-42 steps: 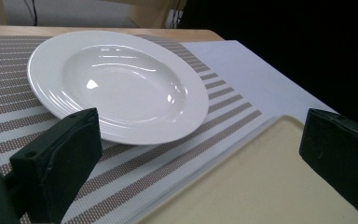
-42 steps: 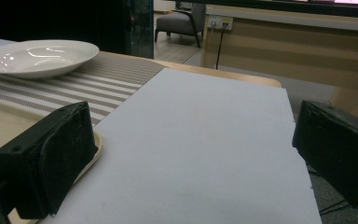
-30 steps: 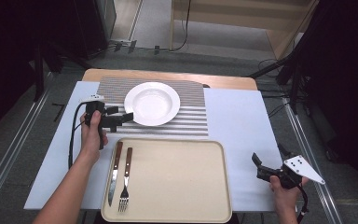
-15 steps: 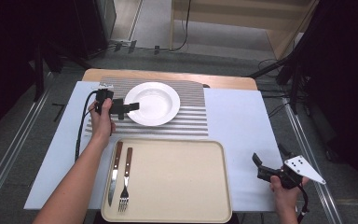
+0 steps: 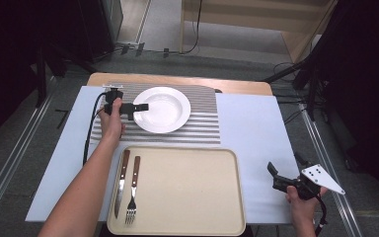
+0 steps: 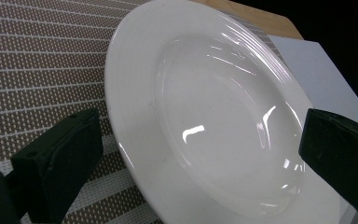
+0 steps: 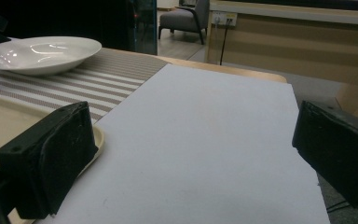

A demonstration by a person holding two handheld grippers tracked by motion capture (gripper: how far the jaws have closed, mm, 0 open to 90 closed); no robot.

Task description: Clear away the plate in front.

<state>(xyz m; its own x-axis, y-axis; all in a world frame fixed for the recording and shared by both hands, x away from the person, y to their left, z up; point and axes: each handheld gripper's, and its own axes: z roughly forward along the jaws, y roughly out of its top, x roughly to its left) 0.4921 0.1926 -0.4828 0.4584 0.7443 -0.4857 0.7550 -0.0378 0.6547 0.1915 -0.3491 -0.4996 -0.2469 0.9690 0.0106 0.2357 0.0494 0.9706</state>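
A white deep plate [image 5: 163, 109] rests on a striped placemat [image 5: 202, 131] at the back of the table. My left gripper [image 5: 140, 108] is at the plate's left rim and is open. In the left gripper view the plate [image 6: 214, 126] lies between the spread jaws of the left gripper [image 6: 200, 163]: one jaw is over the mat, the other over the plate's far side. I cannot tell whether they touch it. My right gripper [image 5: 285, 165] is held open near the front right corner, with nothing between the jaws of the right gripper [image 7: 196, 158].
A beige tray [image 5: 187, 192] sits at the front centre with a wooden-handled knife [image 5: 120, 182] and fork [image 5: 133, 190] along its left side. A white sheet [image 5: 249, 123] covers the table. The tray's corner [image 7: 95, 135] lies just left of my right gripper.
My left gripper has moved away from me and to the right, from the mat's left part up to the plate's rim. The right gripper has stayed in place.
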